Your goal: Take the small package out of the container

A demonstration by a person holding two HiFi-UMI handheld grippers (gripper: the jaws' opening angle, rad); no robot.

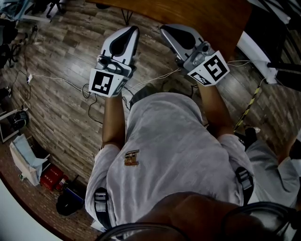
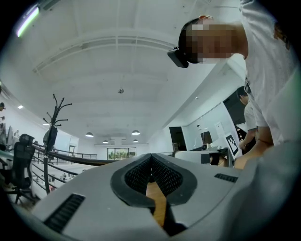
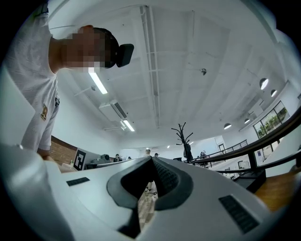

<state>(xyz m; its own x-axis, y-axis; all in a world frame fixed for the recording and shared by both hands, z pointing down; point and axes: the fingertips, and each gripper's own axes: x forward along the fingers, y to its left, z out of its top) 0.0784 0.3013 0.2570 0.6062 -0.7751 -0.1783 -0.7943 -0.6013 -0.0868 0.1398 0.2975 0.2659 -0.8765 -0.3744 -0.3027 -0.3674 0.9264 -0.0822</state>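
Open office, plank floor, brown table edge at the top of the head view. Package and container show in no view. My read: pick not started. Next move needs the container in sight and one pair of jaws opened. Left gripper and right gripper both have tips pressed together, nothing between, touching nothing.

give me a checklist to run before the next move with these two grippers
1. left gripper empty: ok, jaws together, nothing between them.
2. right gripper empty: ok, jaws together, nothing held.
3. jaws apart, ready for a grasp: not ok, both are shut.
4. container in view: not ok, no view shows it.
5. small package located: cannot tell, it is in none of the views.
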